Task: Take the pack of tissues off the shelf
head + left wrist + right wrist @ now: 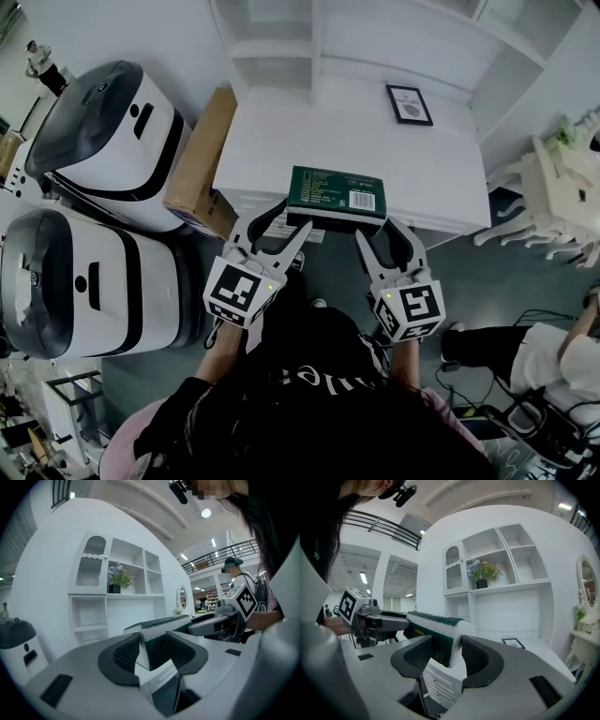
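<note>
The pack of tissues (336,195) is dark green with a white barcode label. It is held level over the front edge of the white shelf top (281,131), one gripper at each end. My left gripper (291,217) is shut on its left end, and my right gripper (380,232) is shut on its right end. In the left gripper view the pack (161,624) runs away from the left gripper (153,651), with the other gripper at its far end. In the right gripper view the pack's white-edged end (438,623) sits between the pads of the right gripper (451,654).
A framed picture (410,104) lies on the shelf top at the back right. A cardboard box (199,159) and two white domed machines (103,141) (84,281) stand to the left. White furniture (544,197) and a seated person (534,347) are to the right. Flowers (483,571) sit in the upper cubby.
</note>
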`<state>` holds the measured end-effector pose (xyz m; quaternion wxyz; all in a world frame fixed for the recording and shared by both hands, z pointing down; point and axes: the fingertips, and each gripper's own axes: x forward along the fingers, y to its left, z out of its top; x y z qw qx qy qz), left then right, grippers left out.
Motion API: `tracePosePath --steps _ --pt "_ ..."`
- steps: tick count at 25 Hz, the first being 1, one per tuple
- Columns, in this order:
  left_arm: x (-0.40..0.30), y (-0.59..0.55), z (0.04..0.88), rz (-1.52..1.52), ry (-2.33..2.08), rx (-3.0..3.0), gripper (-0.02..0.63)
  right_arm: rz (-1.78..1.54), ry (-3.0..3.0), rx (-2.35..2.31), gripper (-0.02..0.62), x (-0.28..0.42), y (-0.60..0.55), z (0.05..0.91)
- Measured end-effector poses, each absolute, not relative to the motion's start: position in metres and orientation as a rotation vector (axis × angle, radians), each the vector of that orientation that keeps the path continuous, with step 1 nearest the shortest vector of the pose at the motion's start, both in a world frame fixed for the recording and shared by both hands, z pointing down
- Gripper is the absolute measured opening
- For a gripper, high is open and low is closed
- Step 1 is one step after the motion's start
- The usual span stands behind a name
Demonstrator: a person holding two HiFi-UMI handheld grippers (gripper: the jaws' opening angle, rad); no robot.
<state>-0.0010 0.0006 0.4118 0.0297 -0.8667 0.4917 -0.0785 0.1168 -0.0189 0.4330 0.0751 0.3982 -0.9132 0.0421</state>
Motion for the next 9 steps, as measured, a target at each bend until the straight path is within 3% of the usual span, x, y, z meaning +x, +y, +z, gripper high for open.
tracePosePath --steps 9 --pt "-0.005 -0.02 0.407 -0.265 1.531 -2.694 0.189 0.148 -2.726 1.176 0.213 0.113 -0.04 0.426"
